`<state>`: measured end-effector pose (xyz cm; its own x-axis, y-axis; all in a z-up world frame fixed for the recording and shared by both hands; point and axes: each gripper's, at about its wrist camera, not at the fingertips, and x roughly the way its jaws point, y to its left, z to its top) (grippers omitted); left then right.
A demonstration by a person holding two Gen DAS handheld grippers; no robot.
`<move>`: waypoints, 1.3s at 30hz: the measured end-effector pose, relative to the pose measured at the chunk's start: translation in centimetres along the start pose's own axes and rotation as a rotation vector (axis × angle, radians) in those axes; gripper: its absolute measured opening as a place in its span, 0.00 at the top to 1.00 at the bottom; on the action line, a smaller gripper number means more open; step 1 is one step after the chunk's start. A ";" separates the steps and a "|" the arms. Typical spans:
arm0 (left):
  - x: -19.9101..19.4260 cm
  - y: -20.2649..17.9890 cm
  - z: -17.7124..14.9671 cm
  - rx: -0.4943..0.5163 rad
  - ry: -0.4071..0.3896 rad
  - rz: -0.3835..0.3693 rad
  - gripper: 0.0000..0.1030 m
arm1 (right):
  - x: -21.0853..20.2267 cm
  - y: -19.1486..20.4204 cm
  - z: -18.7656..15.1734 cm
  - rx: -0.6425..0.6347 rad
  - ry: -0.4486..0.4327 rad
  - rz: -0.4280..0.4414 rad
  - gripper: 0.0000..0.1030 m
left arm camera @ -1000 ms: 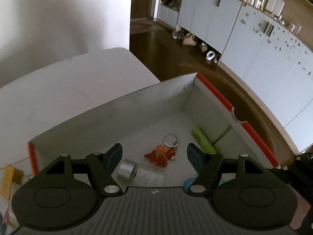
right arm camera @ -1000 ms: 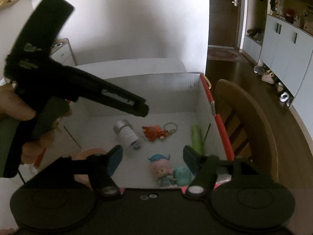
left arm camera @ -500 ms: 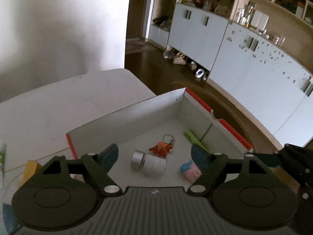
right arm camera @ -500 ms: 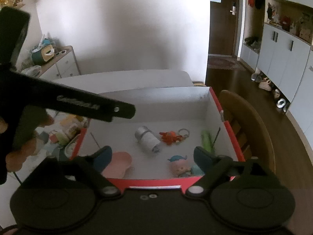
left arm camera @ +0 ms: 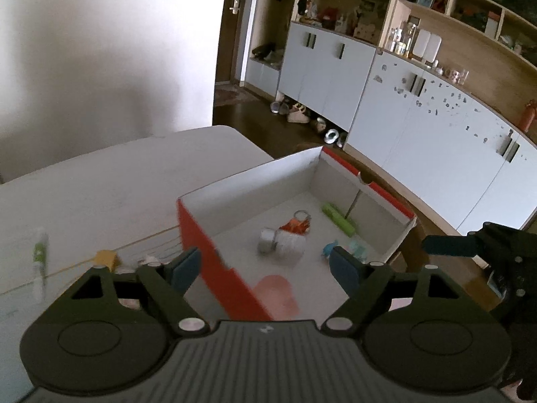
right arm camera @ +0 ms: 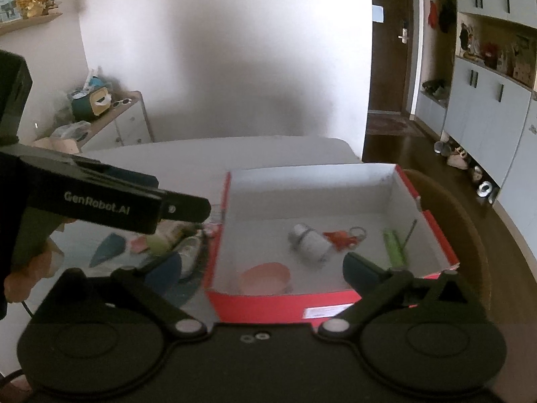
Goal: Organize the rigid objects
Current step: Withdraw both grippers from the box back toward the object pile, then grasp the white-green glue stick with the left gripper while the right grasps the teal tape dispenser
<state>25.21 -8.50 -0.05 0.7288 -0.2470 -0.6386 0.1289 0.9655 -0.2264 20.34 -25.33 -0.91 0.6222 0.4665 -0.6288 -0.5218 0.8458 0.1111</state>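
Note:
A red box [left arm camera: 214,265] [right arm camera: 285,302] with a white inside stands on the white table [left arm camera: 100,184]. In it lie a silver-capped white bottle [left arm camera: 282,241] [right arm camera: 310,240], an orange key-ring toy [left arm camera: 297,225] [right arm camera: 340,238], a green tube [left arm camera: 339,220] [right arm camera: 394,248], a pink dish [left arm camera: 275,290] [right arm camera: 265,277] and a blue-haired doll [left arm camera: 330,247], half hidden behind a finger. My left gripper [left arm camera: 263,270] hovers over the box's near-left corner, jaws opening, nothing between them. My right gripper [right arm camera: 263,270] hangs before the box's front wall, jaws opening wide and empty.
Loose items lie left of the box: a yellow block [left arm camera: 105,257], a green-and-white tube [left arm camera: 40,252], a teal piece [right arm camera: 110,253]. A wooden chair [right arm camera: 470,235] stands right of the box. The left tool's black body [right arm camera: 100,198] crosses the right wrist view.
Both grippers have drawn back and upward from inside the box, so its red outer walls now show. Both pairs of jaws stand wider than before.

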 end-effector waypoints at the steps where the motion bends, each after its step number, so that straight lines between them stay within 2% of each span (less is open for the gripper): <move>1: -0.5 0.4 -0.4 0.004 -0.002 -0.001 0.18 | -0.1 0.7 -0.1 -0.002 -0.003 0.001 0.01; 14: -5.4 7.9 -3.5 -0.027 -0.009 -0.003 0.18 | 0.8 7.1 -1.7 0.005 0.016 0.028 0.01; 19: -6.5 11.1 -4.1 -0.050 -0.021 0.042 0.04 | 1.4 8.9 -2.2 0.023 0.029 0.027 0.01; 22: -6.7 12.8 -4.5 -0.069 -0.033 0.067 0.04 | 2.3 9.9 -2.6 0.020 0.043 0.031 0.01; 29: -5.2 16.8 -5.3 -0.136 -0.030 0.148 0.01 | 5.9 11.8 -2.9 0.006 0.077 0.048 0.01; 35: -2.3 20.1 -6.0 -0.198 -0.021 0.258 0.01 | 9.8 12.7 -3.0 -0.006 0.112 0.112 0.01; 39: 0.1 22.6 -6.3 -0.261 0.020 0.283 0.01 | 12.3 13.5 -3.2 -0.052 0.120 0.091 0.01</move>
<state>23.96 12.82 -9.85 0.6977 0.0222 -0.7161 -0.2526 0.9430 -0.2169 19.09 -8.99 -9.62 0.4989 0.5035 -0.7054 -0.6042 0.7856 0.1334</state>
